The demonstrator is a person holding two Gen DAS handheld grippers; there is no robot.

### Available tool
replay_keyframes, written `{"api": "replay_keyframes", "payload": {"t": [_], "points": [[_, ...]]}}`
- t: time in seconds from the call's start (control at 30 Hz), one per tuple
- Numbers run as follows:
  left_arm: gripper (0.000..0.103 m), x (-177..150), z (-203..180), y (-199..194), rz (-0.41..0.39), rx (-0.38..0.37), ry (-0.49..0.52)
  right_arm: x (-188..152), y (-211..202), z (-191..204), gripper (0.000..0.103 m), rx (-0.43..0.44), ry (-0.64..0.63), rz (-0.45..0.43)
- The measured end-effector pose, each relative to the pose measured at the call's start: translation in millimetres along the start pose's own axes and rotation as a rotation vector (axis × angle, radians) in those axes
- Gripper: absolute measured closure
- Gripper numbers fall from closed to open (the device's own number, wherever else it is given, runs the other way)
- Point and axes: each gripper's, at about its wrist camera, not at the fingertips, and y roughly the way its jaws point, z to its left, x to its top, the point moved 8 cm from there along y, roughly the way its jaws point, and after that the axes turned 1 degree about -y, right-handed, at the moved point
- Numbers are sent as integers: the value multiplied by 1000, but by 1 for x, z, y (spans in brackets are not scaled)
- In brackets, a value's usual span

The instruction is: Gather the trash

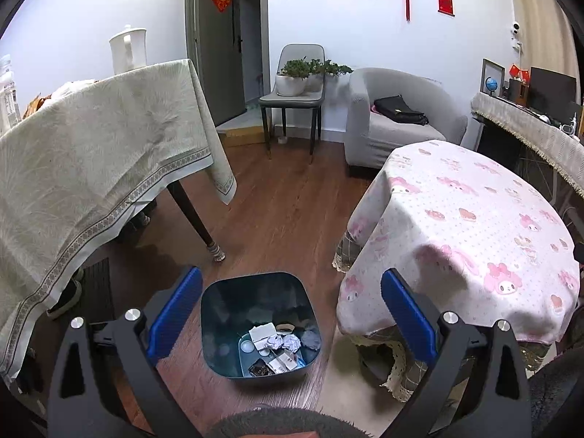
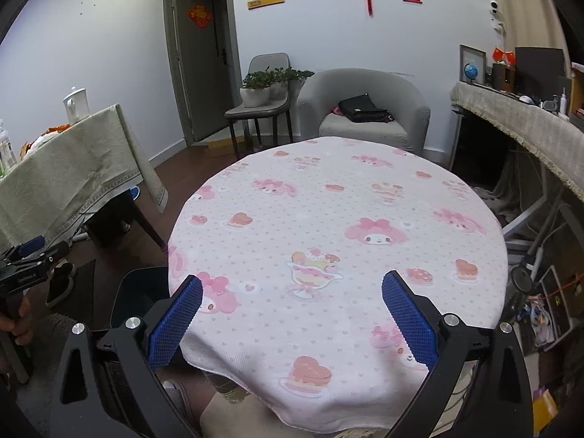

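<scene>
A dark teal trash bin (image 1: 222, 306) stands on the wooden floor directly below my left gripper (image 1: 292, 284), which is open with nothing between its blue pads. Inside the bin lie crumpled paper balls (image 1: 284, 341), a white folded paper (image 1: 262, 331) and several wrappers. My right gripper (image 2: 292, 284) hangs open over the round table with the pink cartoon cloth (image 2: 339, 219), whose top is bare. The bin's edge (image 2: 142, 288) peeks out left of that table. The left gripper (image 2: 27, 255), held by a hand, shows at the right wrist view's left edge.
A table with a green cloth (image 1: 91, 153) stands to the left, bearing a white kettle (image 1: 127, 49). A grey armchair (image 1: 394, 116) with a black bag and a chair with potted plants (image 1: 295, 76) stand at the back wall. A cluttered desk (image 2: 518, 116) runs along the right.
</scene>
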Motion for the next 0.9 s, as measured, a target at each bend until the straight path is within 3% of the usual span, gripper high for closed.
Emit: {"api": "replay_keyframes", "payload": {"t": [0.9], "points": [[3,-7,7,6,54,0,-10,-2,3,6,3,2,-1,13]]}}
